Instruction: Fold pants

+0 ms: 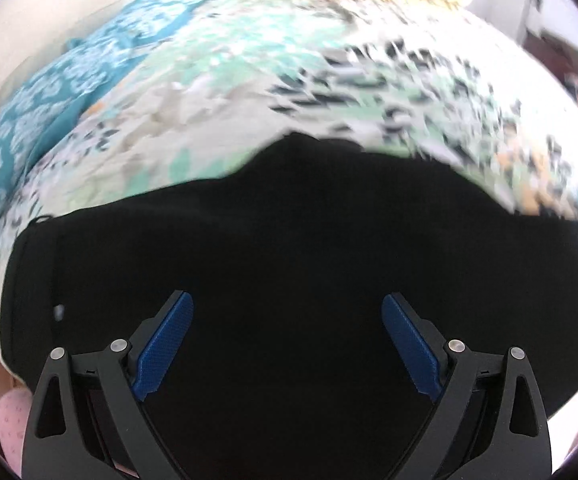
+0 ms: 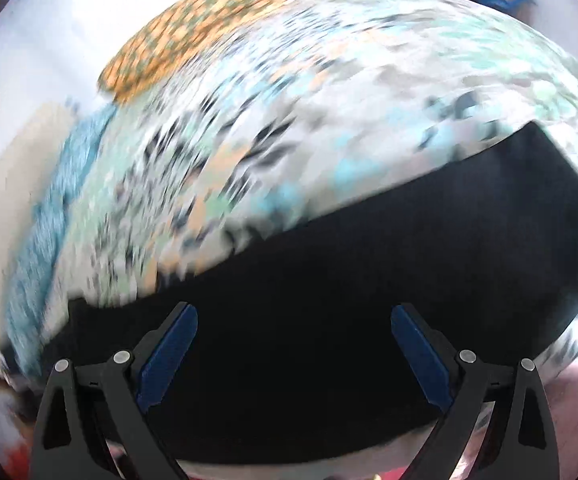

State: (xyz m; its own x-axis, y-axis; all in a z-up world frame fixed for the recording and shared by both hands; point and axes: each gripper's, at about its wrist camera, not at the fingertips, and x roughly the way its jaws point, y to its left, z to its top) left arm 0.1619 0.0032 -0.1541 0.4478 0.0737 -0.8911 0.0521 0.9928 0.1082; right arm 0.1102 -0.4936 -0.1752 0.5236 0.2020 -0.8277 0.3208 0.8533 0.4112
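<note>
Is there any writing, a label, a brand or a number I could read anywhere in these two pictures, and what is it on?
None can be read in either view.
The black pants show no tag, print or brand.
The patterned bedsheet carries only shapes, blurred by motion, no letters.
The orange patterned cloth and the teal patterned cloth show ornament only.
The blue pads on the fingers bear a fine texture, no markings.
</note>
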